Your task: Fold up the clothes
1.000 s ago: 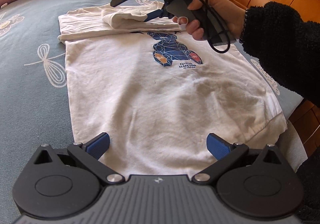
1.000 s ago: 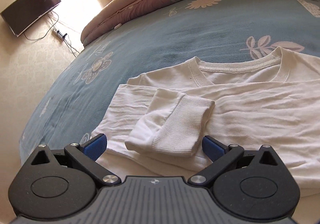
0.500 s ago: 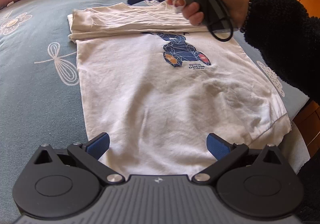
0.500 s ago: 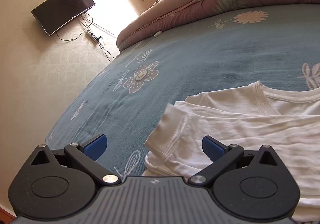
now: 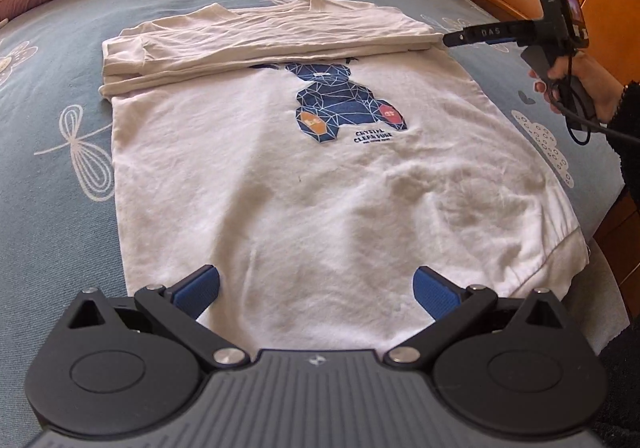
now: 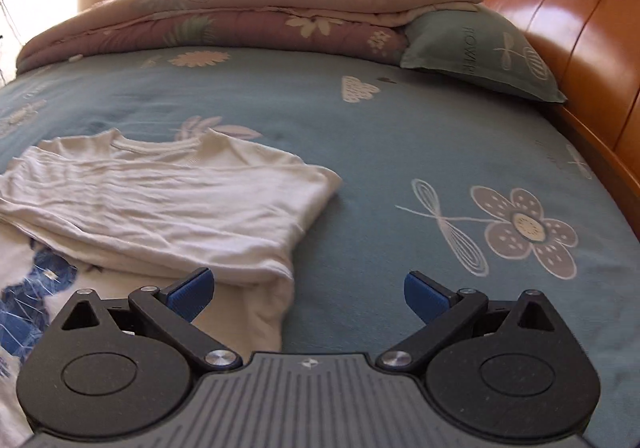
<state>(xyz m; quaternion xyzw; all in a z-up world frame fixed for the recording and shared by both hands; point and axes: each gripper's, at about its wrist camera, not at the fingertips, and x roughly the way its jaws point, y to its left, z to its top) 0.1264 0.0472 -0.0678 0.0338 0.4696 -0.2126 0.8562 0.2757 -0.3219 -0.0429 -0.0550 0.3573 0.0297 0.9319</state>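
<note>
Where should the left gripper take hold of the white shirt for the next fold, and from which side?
Probably the hem, approached from the near bed edge: it lies flat between the open left gripper's pads, facing the folded sleeves.

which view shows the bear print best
The left wrist view. The bear print lies near the middle of the shirt, almost whole, its top edge tucked under the folded sleeves. The right wrist view catches only a blue sliver of it at the left edge.
</note>
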